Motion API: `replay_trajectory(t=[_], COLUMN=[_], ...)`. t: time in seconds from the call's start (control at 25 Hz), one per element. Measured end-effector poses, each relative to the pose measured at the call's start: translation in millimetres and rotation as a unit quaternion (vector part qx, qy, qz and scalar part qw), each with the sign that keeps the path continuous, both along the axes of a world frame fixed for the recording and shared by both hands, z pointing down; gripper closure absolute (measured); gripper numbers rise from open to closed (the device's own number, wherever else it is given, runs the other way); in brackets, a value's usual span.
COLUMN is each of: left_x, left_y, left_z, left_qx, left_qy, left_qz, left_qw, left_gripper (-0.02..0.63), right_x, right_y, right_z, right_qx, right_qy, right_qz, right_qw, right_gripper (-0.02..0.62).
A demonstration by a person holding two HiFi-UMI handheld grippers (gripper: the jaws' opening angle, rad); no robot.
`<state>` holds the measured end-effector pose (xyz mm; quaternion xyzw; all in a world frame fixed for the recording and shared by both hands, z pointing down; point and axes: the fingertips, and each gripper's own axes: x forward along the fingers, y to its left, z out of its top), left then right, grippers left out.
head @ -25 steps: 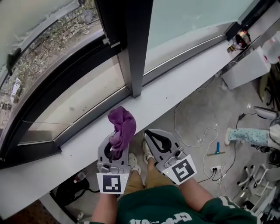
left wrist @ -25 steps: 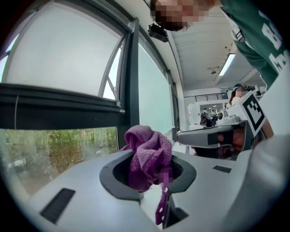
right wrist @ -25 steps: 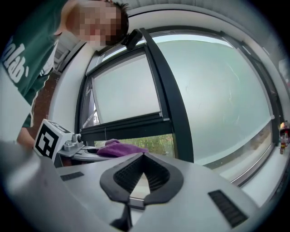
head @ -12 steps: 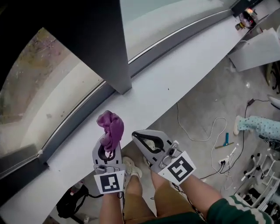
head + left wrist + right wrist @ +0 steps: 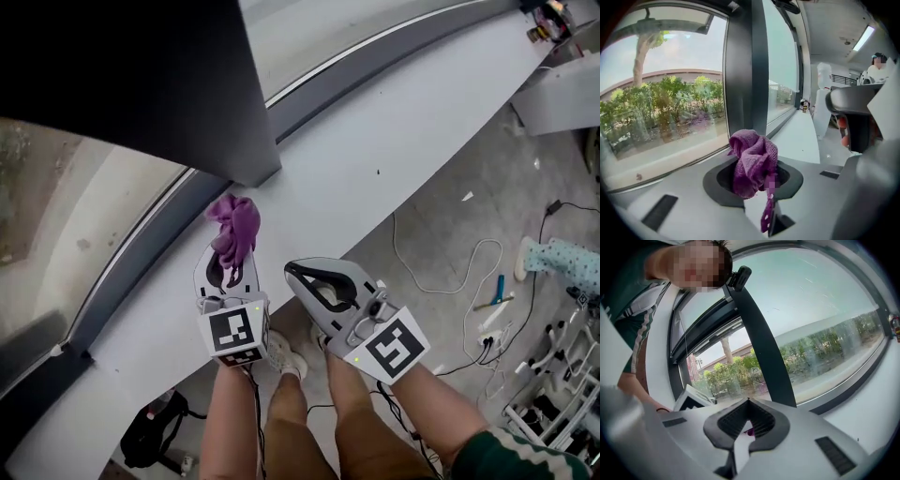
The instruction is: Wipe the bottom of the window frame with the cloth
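Observation:
A crumpled purple cloth [image 5: 233, 228] sticks out of my left gripper [image 5: 225, 255], which is shut on it above the white sill [image 5: 375, 159], close to the grey bottom rail of the window frame [image 5: 141, 248]. In the left gripper view the cloth [image 5: 752, 161] bulges up from between the jaws, with the dark frame post [image 5: 745, 70] right behind. My right gripper [image 5: 309, 277] hangs beside the left one over the sill's front edge, shut with nothing in it. From the right gripper view its jaws [image 5: 747, 420] meet at the tip, pointing at the post [image 5: 764, 352].
The dark upright post [image 5: 187, 84] meets the sill just past the cloth. Cables [image 5: 450, 272] and a blue tool [image 5: 497, 289] lie on the floor to the right. A white box [image 5: 567, 94] stands by the sill's far right end. A black bag [image 5: 155, 431] sits below.
Both grippers have moved up and forward toward the frame's bottom rail; the cloth now hangs nearer the foot of the post. The head view has swung closer in.

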<state>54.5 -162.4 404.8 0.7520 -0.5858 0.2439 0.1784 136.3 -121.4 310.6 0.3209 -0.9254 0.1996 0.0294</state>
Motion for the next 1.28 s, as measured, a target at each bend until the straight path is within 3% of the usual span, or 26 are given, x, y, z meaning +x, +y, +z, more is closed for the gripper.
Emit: replay_trajectory(t=[0.28, 0.56, 0.92, 1.28], left_x=[5, 1, 2, 4], left_y=[-26, -26, -26, -22], left_z=[60, 93, 115, 132], left_qx=[-0.055, -0.090, -0.110, -0.117], left_qy=[-0.030, -0.059, -0.050, -0.042], left_qz=[0.007, -0.002, -0.003, 0.036], left_qw=[0.9980, 0.9942, 0.9927, 0.9916], left_gripper=[0.497, 0.497, 0.497, 0.497], right_x=[9, -2, 0, -5], right_y=[-25, -45, -49, -35], right_z=[47, 74, 107, 119], right_qx=[-0.041, -0.035, -0.049, -0.051], right_qy=[0.007, 0.038, 0.100, 0.112], right_qz=[0.020, 0.019, 0.035, 0.033], right_qw=[0.999, 0.998, 0.993, 0.992], right_gripper=[0.581, 0.581, 0.581, 0.581])
